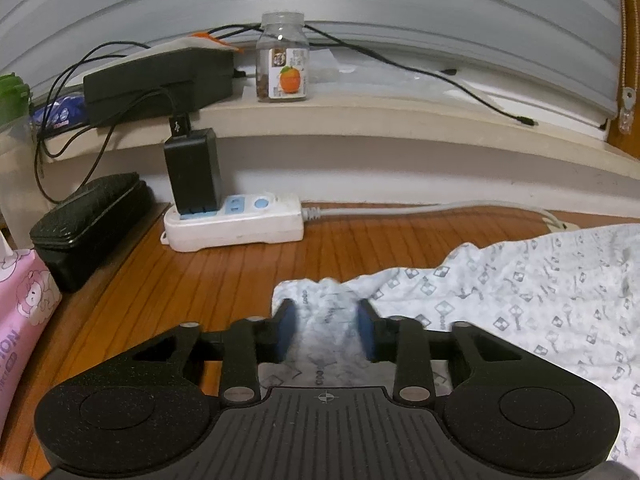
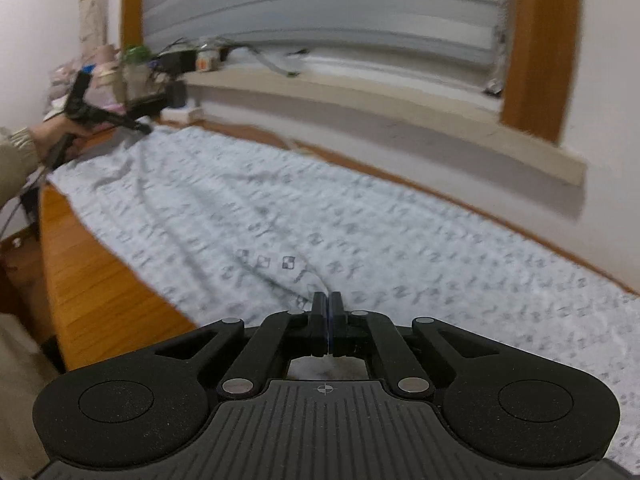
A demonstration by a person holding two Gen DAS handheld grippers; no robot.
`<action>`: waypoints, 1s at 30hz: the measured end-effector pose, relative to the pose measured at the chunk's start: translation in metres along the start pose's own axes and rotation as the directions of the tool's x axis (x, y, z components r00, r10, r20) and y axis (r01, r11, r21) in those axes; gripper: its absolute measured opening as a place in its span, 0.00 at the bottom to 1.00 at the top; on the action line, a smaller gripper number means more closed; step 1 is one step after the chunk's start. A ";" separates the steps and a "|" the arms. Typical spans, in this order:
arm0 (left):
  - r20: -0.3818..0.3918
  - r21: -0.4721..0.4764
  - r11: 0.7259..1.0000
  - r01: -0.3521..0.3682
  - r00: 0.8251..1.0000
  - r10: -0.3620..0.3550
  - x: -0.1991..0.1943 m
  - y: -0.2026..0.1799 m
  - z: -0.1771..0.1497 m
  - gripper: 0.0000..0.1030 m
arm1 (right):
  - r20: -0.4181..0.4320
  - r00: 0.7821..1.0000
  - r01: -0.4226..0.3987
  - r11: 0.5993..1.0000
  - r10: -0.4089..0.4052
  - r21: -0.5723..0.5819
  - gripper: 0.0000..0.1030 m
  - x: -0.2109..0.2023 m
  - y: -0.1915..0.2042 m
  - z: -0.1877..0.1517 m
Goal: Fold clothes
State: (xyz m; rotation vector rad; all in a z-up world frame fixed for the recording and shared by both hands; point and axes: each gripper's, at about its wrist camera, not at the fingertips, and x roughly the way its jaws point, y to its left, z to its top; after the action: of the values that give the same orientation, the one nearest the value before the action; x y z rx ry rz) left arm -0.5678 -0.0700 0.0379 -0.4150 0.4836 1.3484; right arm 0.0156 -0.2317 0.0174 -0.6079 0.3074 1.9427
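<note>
1. Left wrist view: the left gripper (image 1: 326, 320) has its jaws narrowly apart astride a corner of the printed garment (image 1: 520, 300) on the worktop (image 1: 180, 292). Risk: the corner slips out. A power strip (image 1: 234, 220) stands close ahead.
2. Right wrist view: the right gripper (image 2: 328, 308) has its jaws pinched closed on garment cloth. Risk: uneven pull skews the fold.

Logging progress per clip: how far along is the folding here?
Early. Done: the patterned garment lies spread flat on the wooden table. In hand: right gripper is shut on its near edge; left gripper is open around a corner. Left: no fold visible yet.
</note>
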 end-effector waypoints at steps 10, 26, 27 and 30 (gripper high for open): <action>0.166 -0.009 1.000 0.014 0.986 -0.012 -0.047 -0.003 -0.004 0.14 | 0.121 0.990 0.071 0.997 -0.067 -0.029 0.02 -0.026 0.004 0.022; 0.247 -0.083 0.995 0.060 0.968 -0.038 -0.099 0.013 -0.012 0.14 | 0.168 0.985 0.024 0.999 -0.031 0.044 0.02 -0.104 0.069 -0.019; 0.254 -0.081 0.995 0.064 0.966 -0.041 -0.102 0.012 -0.011 0.14 | 0.179 0.983 0.033 0.999 -0.039 0.041 0.02 -0.111 0.071 -0.017; 0.281 -0.071 0.995 0.073 0.958 -0.051 -0.115 0.010 -0.006 0.14 | 0.213 0.975 0.062 0.998 -0.065 0.019 0.02 -0.129 0.078 -0.008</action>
State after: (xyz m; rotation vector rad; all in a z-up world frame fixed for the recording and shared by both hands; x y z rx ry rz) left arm -0.5956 -0.1653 0.0964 -0.2966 0.1807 1.3430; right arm -0.0084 -0.3688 0.0758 -0.3918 0.1626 1.9231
